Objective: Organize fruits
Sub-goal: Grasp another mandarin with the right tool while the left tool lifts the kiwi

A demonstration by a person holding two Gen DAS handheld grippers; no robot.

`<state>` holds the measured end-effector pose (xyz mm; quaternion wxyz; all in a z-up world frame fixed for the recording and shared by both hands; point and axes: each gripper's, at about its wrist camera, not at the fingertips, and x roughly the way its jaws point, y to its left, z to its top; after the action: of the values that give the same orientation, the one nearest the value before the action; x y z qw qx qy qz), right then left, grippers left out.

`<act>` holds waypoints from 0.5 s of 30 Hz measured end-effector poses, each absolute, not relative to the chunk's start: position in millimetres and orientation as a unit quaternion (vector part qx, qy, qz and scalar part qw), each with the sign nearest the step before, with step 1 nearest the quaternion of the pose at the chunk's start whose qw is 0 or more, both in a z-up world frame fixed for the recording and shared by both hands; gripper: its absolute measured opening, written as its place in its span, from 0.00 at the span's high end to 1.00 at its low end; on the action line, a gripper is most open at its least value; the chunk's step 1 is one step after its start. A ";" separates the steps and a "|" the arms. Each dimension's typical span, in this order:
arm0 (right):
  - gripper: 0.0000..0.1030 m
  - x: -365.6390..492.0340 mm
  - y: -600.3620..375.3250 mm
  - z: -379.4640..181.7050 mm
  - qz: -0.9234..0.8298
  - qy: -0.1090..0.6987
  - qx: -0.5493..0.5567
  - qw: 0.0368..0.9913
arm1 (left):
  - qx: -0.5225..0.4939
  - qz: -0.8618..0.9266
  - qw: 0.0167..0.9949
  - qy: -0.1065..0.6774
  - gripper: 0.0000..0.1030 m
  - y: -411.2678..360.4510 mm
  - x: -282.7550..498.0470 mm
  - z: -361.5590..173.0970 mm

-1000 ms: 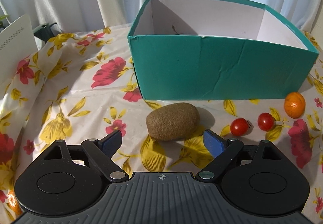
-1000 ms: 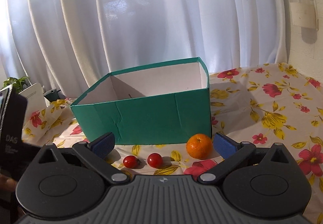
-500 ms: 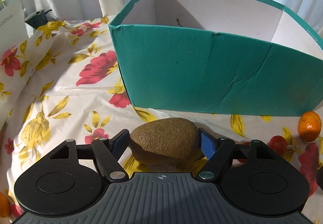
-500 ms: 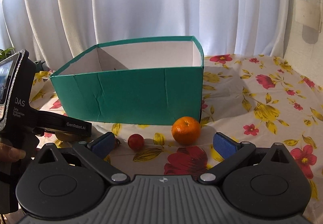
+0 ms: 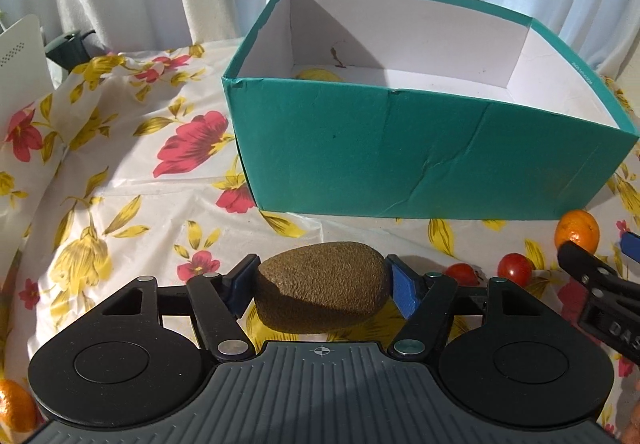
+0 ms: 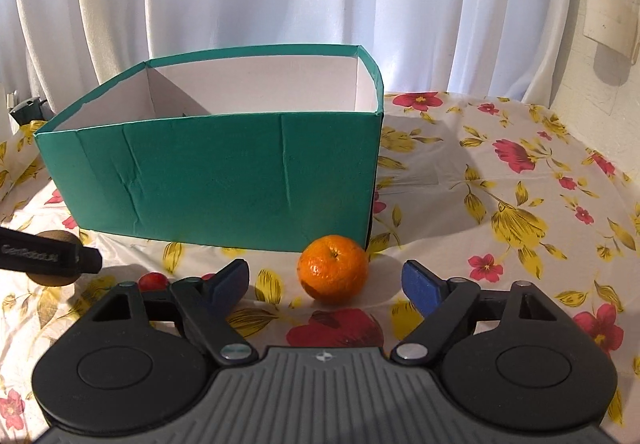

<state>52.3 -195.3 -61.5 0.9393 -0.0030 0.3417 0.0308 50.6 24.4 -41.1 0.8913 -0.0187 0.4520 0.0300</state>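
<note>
Two hand-held grippers appear, one per view. The left gripper (image 5: 322,284), at lower centre of the left wrist view, has its blue-padded jaws closed against both ends of a brown, rough-skinned oval kiwi fruit (image 5: 322,298); whether the fruit is clear of the cloth cannot be told. The right gripper (image 6: 324,286), at lower centre of the right wrist view, stands with jaws spread wide and holds nothing; a round, glossy orange mandarin (image 6: 333,269) sits on the cloth just ahead, between the line of the two pads and touching neither.

Outward from the left gripper, two small red cherry tomatoes (image 5: 514,268) lie at right of the frame, near the mandarin. Beyond them stands a teal cardboard box with a white interior (image 5: 420,148), filling the upper centre of both views. Inside, at its far left corner, the top of a yellow fruit (image 5: 316,75) shows above the near wall; its kind cannot be told. Another orange fruit (image 5: 14,406) shows partly at the lower left edge. All rests on a white tablecloth printed with red and yellow flowers (image 5: 120,180).

Judged progress: early. One fruit seems boxed; the kiwi is gripped, while the mandarin, tomatoes and edge fruit remain outside.
</note>
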 end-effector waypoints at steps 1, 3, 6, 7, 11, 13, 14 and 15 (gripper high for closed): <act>0.24 56.9 -195.6 -63.5 0.030 0.344 -0.001 0.939 | -0.017 0.026 0.892 0.451 0.30 23.6 48.0 -38.9; 0.30 64.7 -195.6 -68.2 0.030 0.348 0.003 0.937 | -0.012 0.023 0.895 0.446 0.30 22.0 44.7 -35.6; 0.41 74.4 -194.6 -76.5 0.028 0.362 0.000 0.932 | -0.005 0.020 0.898 0.439 0.30 18.6 41.7 -31.8; 0.44 76.4 -194.6 -78.9 0.030 0.365 0.001 0.930 | -0.004 0.018 0.899 0.439 0.30 18.6 41.3 -31.2; 0.51 80.4 -193.7 -84.7 0.025 0.373 -0.001 0.928 | -0.006 0.015 0.897 0.443 0.30 18.9 39.2 -29.3; 0.52 80.7 -193.7 -85.4 0.025 0.370 -0.004 0.929 | -0.005 0.013 0.897 0.443 0.30 17.8 37.8 -28.9; 0.52 80.7 -193.5 -85.6 0.024 0.369 -0.004 0.929 | -0.003 0.011 0.897 0.442 0.30 16.3 36.6 -28.5; 0.52 80.7 -193.3 -85.8 0.024 0.368 -0.004 0.930 | -0.002 0.009 0.897 0.443 0.30 15.2 36.2 -28.6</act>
<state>80.7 -193.3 -85.8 0.9296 -0.0040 0.3678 0.0245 36.2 15.2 -28.6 0.8967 -0.0017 0.4425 0.0088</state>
